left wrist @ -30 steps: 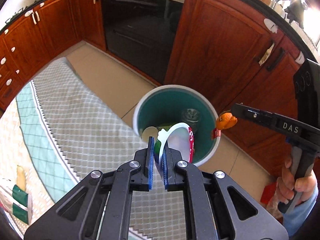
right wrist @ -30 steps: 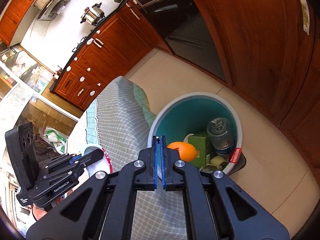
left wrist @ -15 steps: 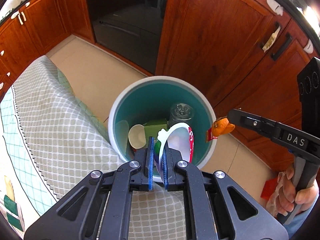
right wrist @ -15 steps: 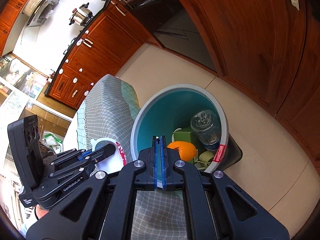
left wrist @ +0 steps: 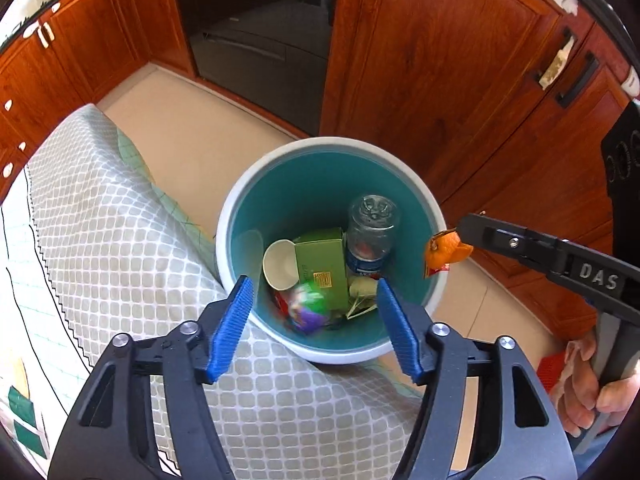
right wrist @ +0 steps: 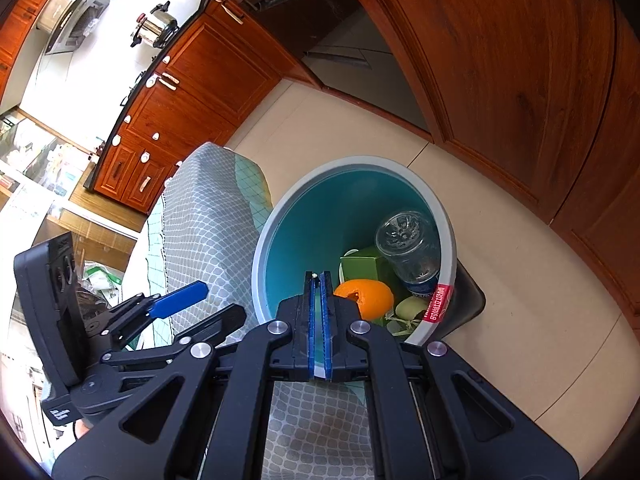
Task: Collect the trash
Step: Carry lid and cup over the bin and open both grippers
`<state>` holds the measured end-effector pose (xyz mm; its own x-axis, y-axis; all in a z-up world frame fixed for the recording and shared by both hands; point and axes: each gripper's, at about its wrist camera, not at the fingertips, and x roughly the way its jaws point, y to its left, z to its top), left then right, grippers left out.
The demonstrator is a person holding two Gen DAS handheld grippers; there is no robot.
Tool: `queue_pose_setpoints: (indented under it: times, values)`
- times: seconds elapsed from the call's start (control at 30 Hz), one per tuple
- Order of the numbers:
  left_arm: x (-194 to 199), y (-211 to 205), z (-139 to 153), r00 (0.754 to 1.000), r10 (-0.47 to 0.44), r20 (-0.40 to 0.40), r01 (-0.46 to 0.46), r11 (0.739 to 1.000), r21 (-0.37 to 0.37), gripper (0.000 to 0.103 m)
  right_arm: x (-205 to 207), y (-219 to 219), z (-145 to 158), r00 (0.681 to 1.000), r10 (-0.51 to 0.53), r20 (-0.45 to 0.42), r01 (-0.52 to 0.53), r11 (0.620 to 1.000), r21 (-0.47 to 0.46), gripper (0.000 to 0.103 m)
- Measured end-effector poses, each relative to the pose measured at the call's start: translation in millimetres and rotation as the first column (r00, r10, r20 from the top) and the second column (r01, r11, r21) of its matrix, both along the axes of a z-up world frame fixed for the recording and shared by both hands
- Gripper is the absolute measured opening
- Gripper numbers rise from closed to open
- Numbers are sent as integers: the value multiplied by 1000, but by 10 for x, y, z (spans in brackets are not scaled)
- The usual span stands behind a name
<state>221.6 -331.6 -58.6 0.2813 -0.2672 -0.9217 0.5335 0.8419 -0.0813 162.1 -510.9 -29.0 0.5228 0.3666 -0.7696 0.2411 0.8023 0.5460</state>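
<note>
A white bin (left wrist: 332,142) with a teal inside stands on the floor against the table's edge. It holds a clear bottle (left wrist: 372,232), a green box (left wrist: 320,264) and a paper cup (left wrist: 280,264). My left gripper (left wrist: 313,282) hangs above the bin's near side, its jaws opening and nothing between them. Below it a colourful printed container (left wrist: 306,308) shows as a blur among the trash. My right gripper (right wrist: 319,276) is shut on a piece of orange peel (right wrist: 366,298) over the bin's (right wrist: 352,160) rim. In the left wrist view that peel (left wrist: 442,250) hangs at the right gripper's (left wrist: 460,236) tip.
A table with a grey checked cloth (left wrist: 120,260) fills the near left. Red-brown wooden cabinets (left wrist: 440,60) and a dark oven (left wrist: 256,20) line the tiled floor behind the bin. A black object (right wrist: 468,296) sits beside the bin. A hand (left wrist: 592,392) grips the right tool.
My left gripper has opened and let go of the printed container, which has dropped into the bin. Both grippers have sunk closer to the bin, the right one still on the peel.
</note>
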Motion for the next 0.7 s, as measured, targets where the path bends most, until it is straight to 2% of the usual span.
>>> queue_pose_setpoints:
  times: [0.17, 0.33, 0.43, 0.47, 0.5, 0.57, 0.63, 0.67, 0.7]
  values:
    - [13, 120, 32, 1000, 27, -8, -27, 999, -19, 74, 45, 42, -24, 1000, 9, -4, -9, 1000, 1, 3]
    - [-1, 242, 84, 999, 47, -3, -47, 998, -30, 84, 69, 64, -57, 1000, 12, -14, -12, 1000, 1, 3]
    - [-17, 310, 109, 999, 54, 3, -54, 998, -36, 90, 87, 78, -91, 1000, 14, -28, -13, 1000, 16, 9]
    - [-19, 321, 119, 998, 57, 6, -56, 998, -37, 91, 91, 83, -105, 999, 13, -32, -12, 1000, 17, 18]
    - [-22, 332, 128, 998, 59, 9, -59, 998, -38, 93, 90, 85, -112, 999, 8, -36, -8, 1000, 17, 42]
    - [-30, 338, 142, 998, 62, 10, -62, 997, -41, 95, 74, 80, -99, 1000, -10, -25, 11, 1000, 18, 65]
    - [-35, 341, 132, 998, 63, 8, -62, 997, -44, 96, 70, 79, -84, 1000, -15, -23, 15, 1000, 12, 68]
    - [-36, 348, 134, 998, 64, 7, -64, 997, -44, 96, 72, 75, -88, 999, -20, -29, 20, 1000, 17, 76]
    - [-41, 350, 131, 998, 65, 5, -65, 997, -44, 97, 67, 64, -89, 999, -31, -30, 32, 999, 20, 77]
